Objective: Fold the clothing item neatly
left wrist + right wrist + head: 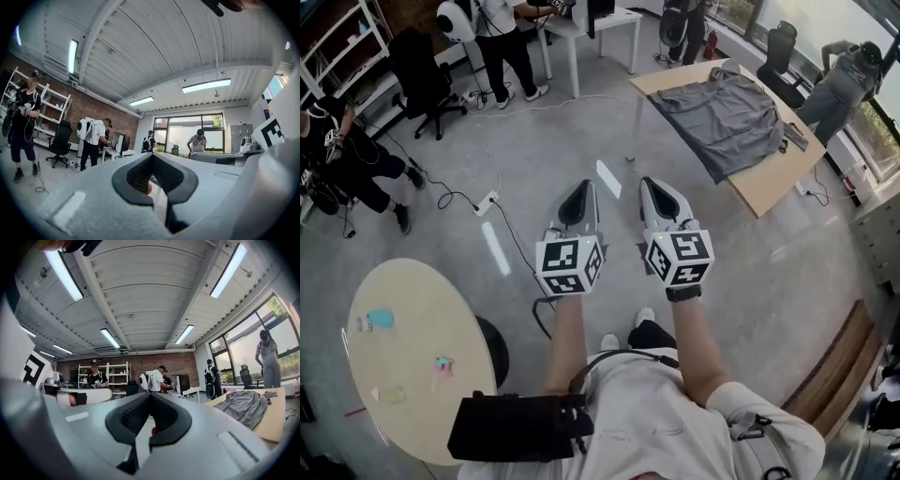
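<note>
A grey T-shirt (727, 111) lies spread and rumpled on a wooden table (783, 183) at the upper right of the head view, well ahead of me. The right gripper view shows the shirt (246, 406) at its right edge. My left gripper (578, 199) and right gripper (656, 194) are held side by side over the grey floor, pointing level, far short of the table. Both are shut with nothing between the jaws. In each gripper view the dark pads (152, 174) (149, 414) meet at the tips.
A round pale table (403, 356) with small items sits at my lower left. Cables and a power strip (485, 202) lie on the floor. Several people stand around: one by the wooden table (844, 80), others near a white desk (581, 28) and shelves (328, 47).
</note>
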Demonstrator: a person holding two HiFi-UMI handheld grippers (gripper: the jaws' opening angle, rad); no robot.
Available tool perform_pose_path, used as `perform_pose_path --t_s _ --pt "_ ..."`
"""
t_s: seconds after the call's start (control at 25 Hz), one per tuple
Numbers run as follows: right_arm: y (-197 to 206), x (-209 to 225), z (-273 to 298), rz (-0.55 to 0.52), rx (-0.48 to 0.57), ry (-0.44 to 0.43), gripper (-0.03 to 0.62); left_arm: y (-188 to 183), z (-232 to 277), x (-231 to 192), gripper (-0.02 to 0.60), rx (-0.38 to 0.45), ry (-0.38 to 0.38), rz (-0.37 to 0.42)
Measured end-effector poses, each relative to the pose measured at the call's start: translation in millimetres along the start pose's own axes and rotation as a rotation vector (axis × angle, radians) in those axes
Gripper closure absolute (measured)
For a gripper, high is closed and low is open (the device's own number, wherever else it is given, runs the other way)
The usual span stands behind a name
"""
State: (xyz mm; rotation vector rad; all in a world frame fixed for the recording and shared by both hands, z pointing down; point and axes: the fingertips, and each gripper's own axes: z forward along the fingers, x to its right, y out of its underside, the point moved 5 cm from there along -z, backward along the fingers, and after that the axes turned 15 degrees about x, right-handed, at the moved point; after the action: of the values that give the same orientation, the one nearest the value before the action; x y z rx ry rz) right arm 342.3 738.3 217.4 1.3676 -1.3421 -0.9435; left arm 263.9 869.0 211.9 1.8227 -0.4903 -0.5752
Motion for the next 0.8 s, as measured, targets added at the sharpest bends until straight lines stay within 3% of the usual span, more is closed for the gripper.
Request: perform_pose_path --t_s 0.16,0.36,0.56,0.8 --pt "21 5 25 0.048 -0.024 0.001 0.589 19 11 -20 0.580 -0.025 -0.018 -0.026" --pt "55 14 87 0.115 -0.029 -0.037 0.589 39 54 -54 0.580 -0.063 -0.032 0.008" --pt "49 55 174 0.174 0.082 -0.077 0.589 44 150 -71 0.580 -0.067 0.022 0.045" --pt "35 135 237 0.184 0.173 -0.002 0.588 63 255 -63 0.580 -0.082 0.122 0.089"
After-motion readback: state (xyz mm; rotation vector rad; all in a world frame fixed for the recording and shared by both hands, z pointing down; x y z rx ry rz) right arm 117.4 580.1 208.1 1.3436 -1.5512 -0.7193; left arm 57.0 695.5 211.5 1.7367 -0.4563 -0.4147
